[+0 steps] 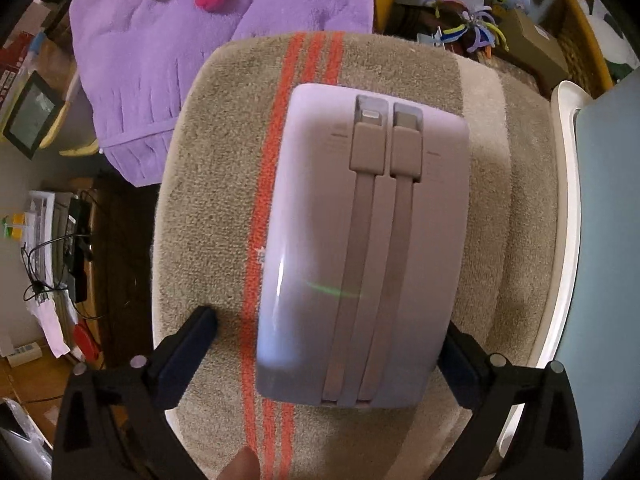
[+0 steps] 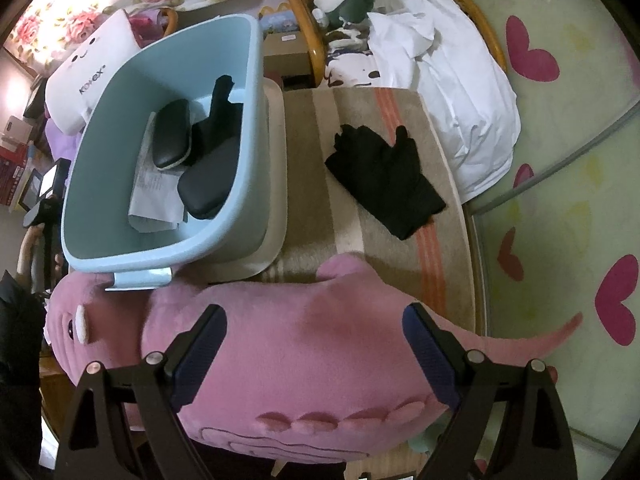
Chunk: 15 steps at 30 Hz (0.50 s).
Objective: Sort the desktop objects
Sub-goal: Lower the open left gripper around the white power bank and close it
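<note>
The left claw (image 1: 326,356) points straight down with its jaws spread wide, and the power bank (image 1: 360,248) lies flat on the striped towel (image 1: 208,200) directly between them. Its long axis runs away from the claw toward the towel's far edge, so the jaws face its two long sides. The left pad (image 1: 200,328) stands clear of it; whether the right pad touches it cannot be told. The left hand is therefore the nearer one for it. The bin (image 2: 256,152) sits off the towel's right edge, holding dark cases and paper, with open room above it. The right claw (image 2: 316,344), also released, hangs over a pink plush (image 2: 312,360), and the black gloves (image 2: 384,180) lie on the towel beyond.
</note>
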{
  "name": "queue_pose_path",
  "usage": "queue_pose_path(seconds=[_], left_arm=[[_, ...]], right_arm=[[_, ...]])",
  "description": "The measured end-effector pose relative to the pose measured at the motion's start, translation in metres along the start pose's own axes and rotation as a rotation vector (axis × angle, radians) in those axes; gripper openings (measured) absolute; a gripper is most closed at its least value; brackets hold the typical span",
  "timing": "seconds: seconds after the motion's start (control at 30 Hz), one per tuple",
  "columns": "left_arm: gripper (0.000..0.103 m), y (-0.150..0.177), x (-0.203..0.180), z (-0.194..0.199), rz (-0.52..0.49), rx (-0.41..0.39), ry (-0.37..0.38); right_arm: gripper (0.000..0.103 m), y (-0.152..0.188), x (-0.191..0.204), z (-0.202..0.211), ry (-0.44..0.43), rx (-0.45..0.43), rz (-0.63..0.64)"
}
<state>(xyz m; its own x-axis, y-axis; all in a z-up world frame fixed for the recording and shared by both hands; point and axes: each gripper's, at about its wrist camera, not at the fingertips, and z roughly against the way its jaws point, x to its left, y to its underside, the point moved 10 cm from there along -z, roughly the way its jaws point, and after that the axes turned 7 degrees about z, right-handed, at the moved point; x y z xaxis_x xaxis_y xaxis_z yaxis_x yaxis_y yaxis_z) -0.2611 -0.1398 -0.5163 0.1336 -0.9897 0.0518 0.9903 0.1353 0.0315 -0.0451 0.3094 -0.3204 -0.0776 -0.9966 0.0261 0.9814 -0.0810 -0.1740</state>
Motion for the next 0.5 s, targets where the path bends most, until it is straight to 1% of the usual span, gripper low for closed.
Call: queue_pose_path(seconds=[0.23,0.4,0.5], left_arm=[[0.103,-0.0027,0.0022,0.0000,-0.007,0.022,-0.001],[0.103,-0.0043,0.0037,0.0018,-0.016,0.009,-0.002],[0.099,-0.0057,0.0028,0.0049,-0.031,-0.002,0.003]], right_arm=[[0.092,0.0025,0.0064,-0.0047,-0.013,0.015,0.010],[0.092,0.0023,0.0087,-0.0052,-0.013,0.014,0.017],[0.092,0.0020,0.0084,-0.0061,-0.012,0.015,0.012]])
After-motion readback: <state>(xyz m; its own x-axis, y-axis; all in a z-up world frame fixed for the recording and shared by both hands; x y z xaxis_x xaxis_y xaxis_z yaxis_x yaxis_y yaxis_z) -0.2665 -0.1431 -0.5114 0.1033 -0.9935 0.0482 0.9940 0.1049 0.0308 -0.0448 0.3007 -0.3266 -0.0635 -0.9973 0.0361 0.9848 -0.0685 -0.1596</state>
